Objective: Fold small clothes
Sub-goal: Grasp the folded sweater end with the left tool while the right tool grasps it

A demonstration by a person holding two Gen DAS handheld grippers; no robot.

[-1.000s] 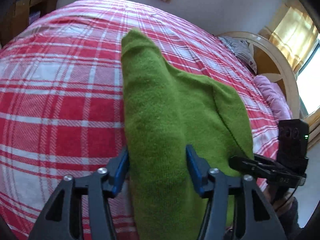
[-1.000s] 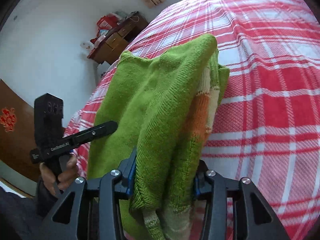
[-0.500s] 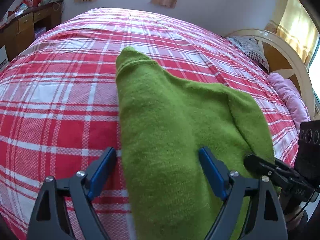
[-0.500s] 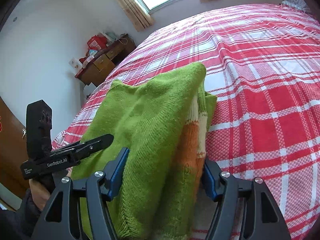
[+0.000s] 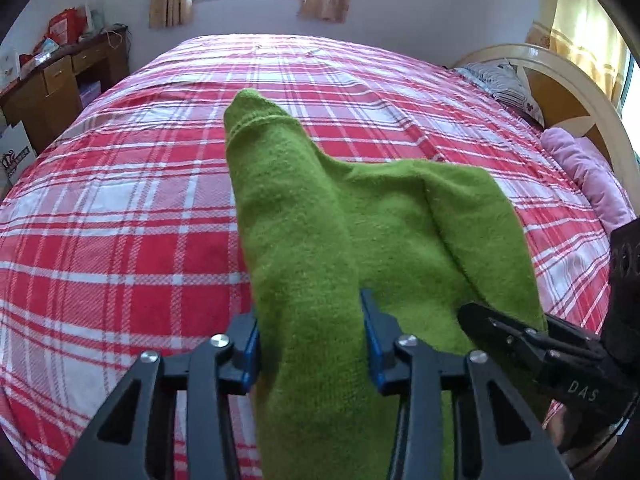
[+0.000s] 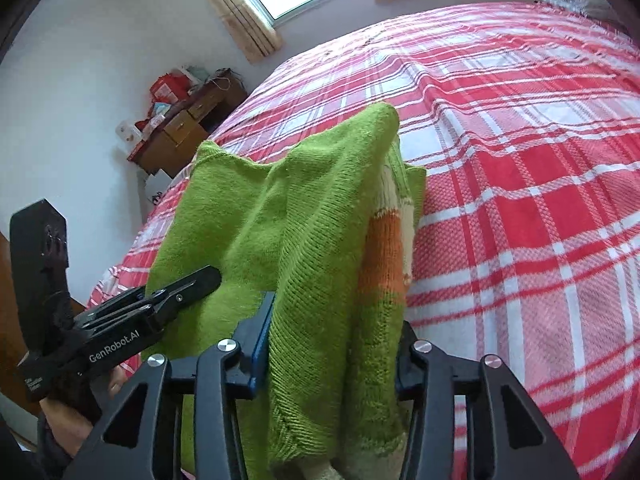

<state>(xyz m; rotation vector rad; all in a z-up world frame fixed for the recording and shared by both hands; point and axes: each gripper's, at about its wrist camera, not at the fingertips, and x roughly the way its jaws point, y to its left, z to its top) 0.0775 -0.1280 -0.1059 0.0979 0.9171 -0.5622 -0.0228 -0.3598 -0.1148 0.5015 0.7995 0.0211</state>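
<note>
Pinching a thick fold of the green sweater (image 5: 316,248), the left gripper (image 5: 310,344) has just been closing, and its blue pads (image 5: 374,344) are pressed on the knit; another bunch of the same sweater (image 6: 304,240) is squeezed by the right gripper (image 6: 332,344), which has also just been closing; an orange and white stripe (image 6: 386,240) is seen on that side; the sweater is held up between both grippers, over the red plaid bed (image 5: 120,220); a wooden desk (image 5: 52,84) is seen by the far wall.

Green sweater (image 5: 304,240), red-plaid bedspread (image 5: 120,200)
</note>
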